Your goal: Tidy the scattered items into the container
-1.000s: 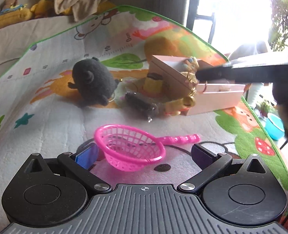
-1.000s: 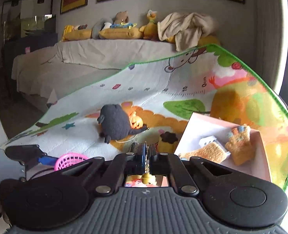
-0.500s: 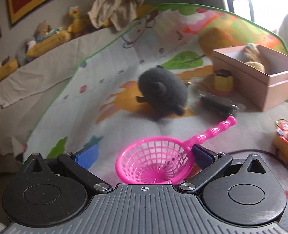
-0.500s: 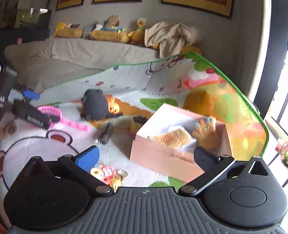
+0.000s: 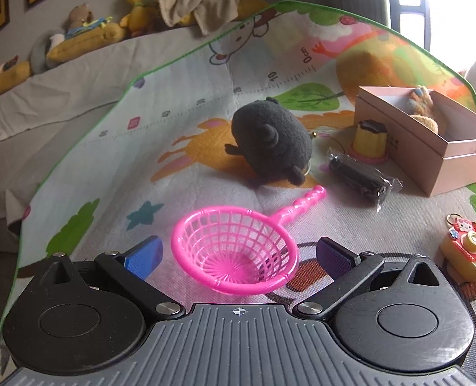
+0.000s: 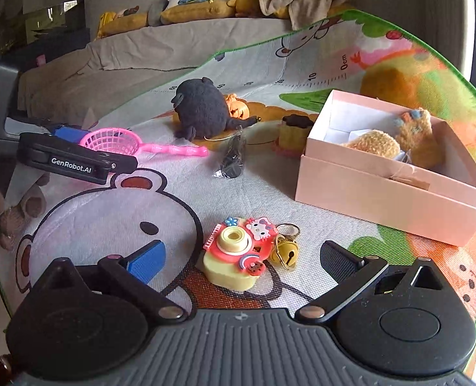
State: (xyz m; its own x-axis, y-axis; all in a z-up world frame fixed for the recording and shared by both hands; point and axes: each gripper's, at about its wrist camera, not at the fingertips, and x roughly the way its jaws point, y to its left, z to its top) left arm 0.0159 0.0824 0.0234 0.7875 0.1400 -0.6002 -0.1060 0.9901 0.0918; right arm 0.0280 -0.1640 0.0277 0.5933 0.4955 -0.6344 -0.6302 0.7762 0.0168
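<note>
My left gripper has its jaws wide apart, and the pink strainer lies on the play mat between them. The bowl of the strainer sits in the gap, nearer to the right finger, but I see no pad pressing on it. Its handle points away from me and to the right, toward the black plush toy, so the long axis runs diagonally across the mat.

My right gripper also has its jaws fully spread. The toy camera keychain with its small gold bell lies on the mat between the two fingers, not touched by them. The camera lies flat with the lens facing up.

The pink box stands to the right, open, with two fuzzy tan toys inside. A black wrapped packet and a yellow pudding toy lie between the plush and the box.

One second ago the right jaws were closed on the keychain and held it up in the air; now they are open and the keychain rests on the mat. The right gripper is also lower than before. The left view has turned, so the box now sits at the far right and the strainer handle points more away from me.
</note>
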